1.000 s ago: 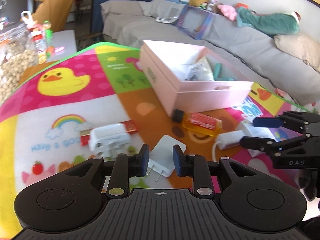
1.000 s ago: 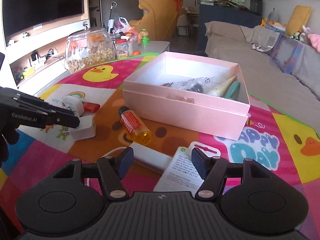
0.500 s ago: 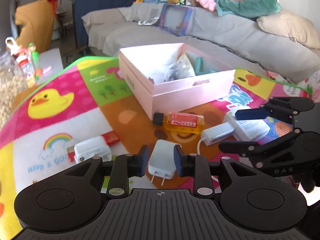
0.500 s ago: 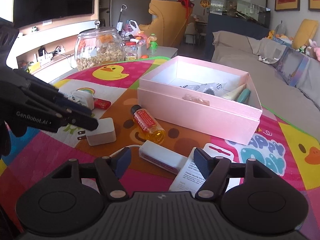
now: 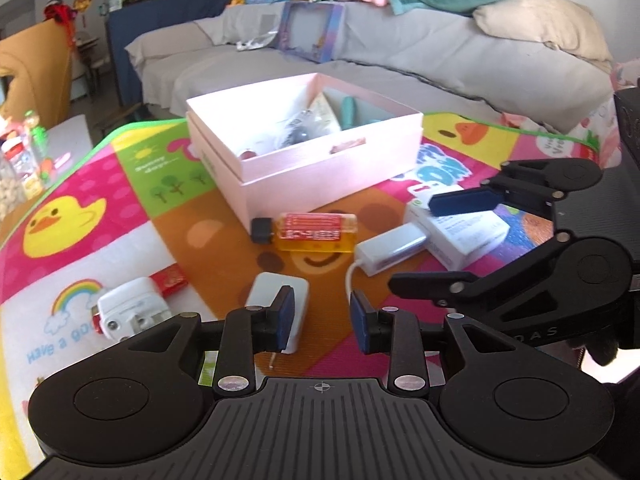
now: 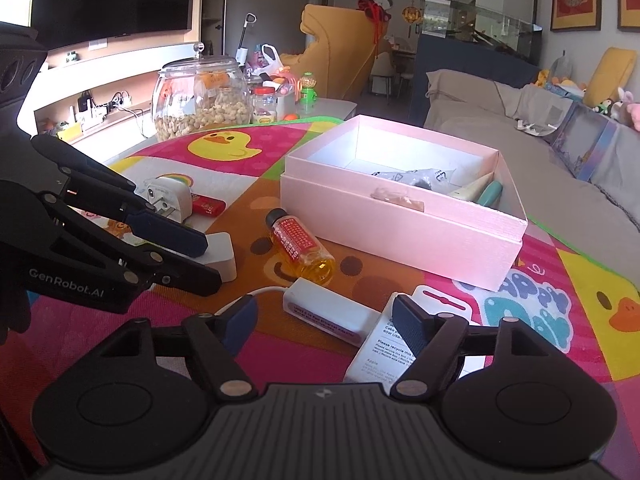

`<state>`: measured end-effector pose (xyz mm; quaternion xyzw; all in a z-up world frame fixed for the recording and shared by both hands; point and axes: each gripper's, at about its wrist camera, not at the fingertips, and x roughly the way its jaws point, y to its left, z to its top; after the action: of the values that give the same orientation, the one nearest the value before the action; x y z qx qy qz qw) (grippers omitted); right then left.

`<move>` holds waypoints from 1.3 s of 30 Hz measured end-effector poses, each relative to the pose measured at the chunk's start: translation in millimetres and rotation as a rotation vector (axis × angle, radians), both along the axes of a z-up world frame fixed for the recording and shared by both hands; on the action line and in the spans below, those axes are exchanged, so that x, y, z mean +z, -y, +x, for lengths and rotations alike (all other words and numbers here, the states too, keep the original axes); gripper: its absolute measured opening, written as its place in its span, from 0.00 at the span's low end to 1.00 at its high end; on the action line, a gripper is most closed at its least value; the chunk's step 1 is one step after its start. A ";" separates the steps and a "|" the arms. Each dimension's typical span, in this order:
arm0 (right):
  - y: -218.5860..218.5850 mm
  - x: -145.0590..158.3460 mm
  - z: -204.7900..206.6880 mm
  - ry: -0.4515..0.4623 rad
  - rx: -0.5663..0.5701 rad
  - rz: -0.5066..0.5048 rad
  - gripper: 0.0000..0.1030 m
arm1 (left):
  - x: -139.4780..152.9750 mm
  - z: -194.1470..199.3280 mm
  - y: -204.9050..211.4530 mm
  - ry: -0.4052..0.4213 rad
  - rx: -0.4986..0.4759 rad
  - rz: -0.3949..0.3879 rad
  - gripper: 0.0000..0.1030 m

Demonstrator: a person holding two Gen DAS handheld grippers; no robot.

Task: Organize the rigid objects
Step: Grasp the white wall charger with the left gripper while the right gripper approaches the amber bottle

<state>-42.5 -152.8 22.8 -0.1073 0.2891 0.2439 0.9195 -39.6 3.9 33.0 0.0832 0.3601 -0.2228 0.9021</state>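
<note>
Two hand-held tools hover over scattered chargers beside an open pink box on a cartoon play mat.

The left tool [image 5: 320, 322], marked "GenRobot.AI", has just been widening its narrow gap, with a white plug charger [image 5: 276, 304] by its left pad, ungripped. The right tool [image 6: 326, 326] has also been opening and holds nothing, above a white adapter [image 6: 328, 316] and an Apple-labelled carton [image 6: 384, 344]. The pink box [image 6: 400, 232] sits behind a red-labelled amber bottle [image 6: 300, 246].

Two close wrist fisheyes angled down, from opposite sides, sharing pink box [image 5: 320, 168], mat [image 6: 560, 280]
</note>
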 end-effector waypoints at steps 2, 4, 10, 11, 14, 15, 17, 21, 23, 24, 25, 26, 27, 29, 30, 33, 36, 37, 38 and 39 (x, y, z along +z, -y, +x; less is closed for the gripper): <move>-1.0 -1.4 -1.3 0.009 0.001 -0.008 0.75 | 0.3 -0.8 0.9 -0.007 -0.010 -0.008 0.33; -2.1 -2.6 -2.4 0.017 0.002 -0.013 0.76 | 0.9 -1.1 0.9 -0.015 -0.016 -0.012 0.33; -2.5 -5.0 -4.3 0.033 0.003 -0.020 0.78 | 7.7 1.6 -7.8 0.031 0.036 0.029 0.33; -2.8 -5.2 -5.3 0.034 0.003 -0.020 0.79 | 7.2 4.0 -10.1 0.033 0.052 0.045 0.32; -3.3 -5.6 -5.9 0.039 0.004 -0.023 0.80 | 4.4 10.8 -18.6 0.000 0.067 0.045 0.32; -3.5 -5.7 -6.3 0.040 0.005 -0.025 0.80 | 3.4 12.0 -20.3 -0.009 0.063 0.036 0.32; -4.1 -6.0 -6.4 0.042 0.005 -0.028 0.81 | 3.2 14.6 -23.0 -0.018 0.065 0.018 0.32; -6.0 -6.7 -7.2 0.046 0.007 -0.039 0.82 | 0.8 24.3 -25.6 -0.034 0.077 -0.031 0.33; -6.6 -7.3 -7.5 0.048 0.008 -0.043 0.82 | 0.0 29.8 -26.5 -0.046 0.086 -0.057 0.33; -6.8 -7.5 -7.8 0.049 0.008 -0.044 0.82 | -0.4 32.4 -27.0 -0.055 0.089 -0.070 0.33; -6.9 -7.6 -7.7 0.049 0.008 -0.044 0.83 | -0.5 34.4 -27.3 -0.064 0.092 -0.082 0.33; -7.2 -7.8 -7.7 0.050 0.009 -0.045 0.83 | -0.5 35.5 -27.1 -0.071 0.095 -0.088 0.33; -7.4 -7.9 -7.7 0.050 0.009 -0.046 0.83 | 0.0 35.2 -26.6 -0.074 0.097 -0.087 0.33; -7.5 -8.1 -7.7 0.051 0.009 -0.047 0.83 | 0.8 31.4 -24.9 -0.075 0.082 -0.074 0.33; -7.6 -8.3 -7.7 0.051 0.010 -0.047 0.83 | 0.7 28.9 -24.4 -0.080 0.070 -0.069 0.34; -8.4 -8.7 -7.3 0.051 0.013 -0.051 0.85 | -0.1 22.7 -24.8 -0.082 0.051 -0.073 0.34; -9.8 -9.6 -7.6 0.054 0.014 -0.061 0.85 | -1.3 23.6 -25.8 -0.088 0.052 -0.088 0.35; -10.0 -9.7 -7.6 0.055 0.014 -0.062 0.85 | -1.7 24.3 -25.5 -0.094 0.051 -0.094 0.35; -10.2 -9.8 -7.7 0.055 0.014 -0.063 0.85 | -1.9 24.4 -24.7 -0.097 0.048 -0.095 0.36; -10.2 -10.0 -7.9 0.056 0.014 -0.064 0.85 | -2.2 23.7 -23.4 -0.094 0.045 -0.090 0.36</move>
<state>-50.4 -142.6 12.8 -0.1453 0.2703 0.2381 0.9215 -15.9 27.3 30.8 0.0237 0.3934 -0.2220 0.8919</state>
